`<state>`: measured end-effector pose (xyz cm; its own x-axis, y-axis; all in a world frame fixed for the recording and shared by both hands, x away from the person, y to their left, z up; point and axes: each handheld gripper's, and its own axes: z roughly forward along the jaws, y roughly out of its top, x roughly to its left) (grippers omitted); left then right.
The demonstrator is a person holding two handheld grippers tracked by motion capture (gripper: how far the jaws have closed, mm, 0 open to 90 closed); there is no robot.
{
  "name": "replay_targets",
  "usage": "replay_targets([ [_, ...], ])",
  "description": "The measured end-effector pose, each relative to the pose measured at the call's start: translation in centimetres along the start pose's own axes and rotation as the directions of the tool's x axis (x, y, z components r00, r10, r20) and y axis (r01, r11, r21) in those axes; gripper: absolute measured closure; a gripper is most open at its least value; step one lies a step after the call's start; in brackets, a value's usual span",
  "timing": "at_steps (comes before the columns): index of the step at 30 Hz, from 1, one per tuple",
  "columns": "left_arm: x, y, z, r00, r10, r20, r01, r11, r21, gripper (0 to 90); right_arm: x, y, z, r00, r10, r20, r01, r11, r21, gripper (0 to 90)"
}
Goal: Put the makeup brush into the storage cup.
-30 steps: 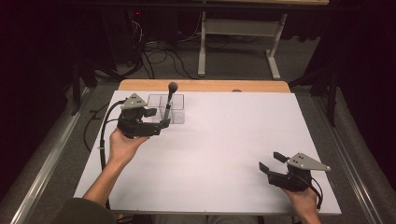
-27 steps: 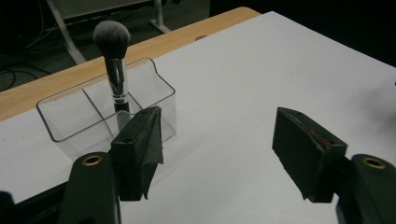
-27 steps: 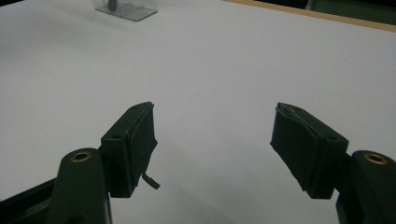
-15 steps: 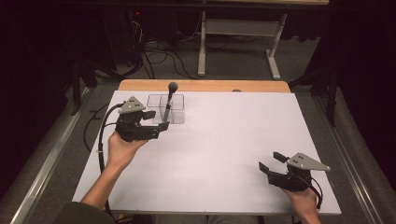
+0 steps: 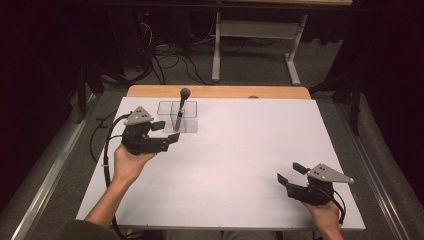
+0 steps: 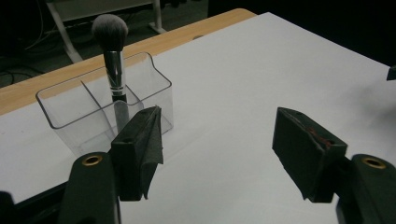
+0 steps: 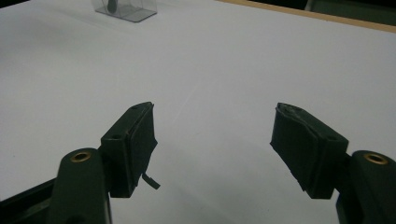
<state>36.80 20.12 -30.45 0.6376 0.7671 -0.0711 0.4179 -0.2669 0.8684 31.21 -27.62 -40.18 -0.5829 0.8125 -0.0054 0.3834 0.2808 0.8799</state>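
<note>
Clear organizer point(image 5: 178, 116) w/ brush point(image 5: 181, 106) unmoved, left claw point(image 5: 166, 132) drifted slightly left

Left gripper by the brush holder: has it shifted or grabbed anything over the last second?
The left gripper has drifted slightly toward the person, a touch farther from the clear organizer. Its jaws are wide open, as before, with nothing between them. The makeup brush stands upright in the organizer as before. The right gripper is open, empty and unmoved near the table's front right corner.
</note>
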Motion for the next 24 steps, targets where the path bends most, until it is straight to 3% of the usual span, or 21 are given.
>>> replay_targets([
  [24,0.2,-1.5,-1.0,0.9997,-0.024,0.007,0.025,0.9995,-0.018,32.9,0.0,0.0,0.0,1.0,0.006,0.001,-0.006,1.0,0.002,32.1],
])
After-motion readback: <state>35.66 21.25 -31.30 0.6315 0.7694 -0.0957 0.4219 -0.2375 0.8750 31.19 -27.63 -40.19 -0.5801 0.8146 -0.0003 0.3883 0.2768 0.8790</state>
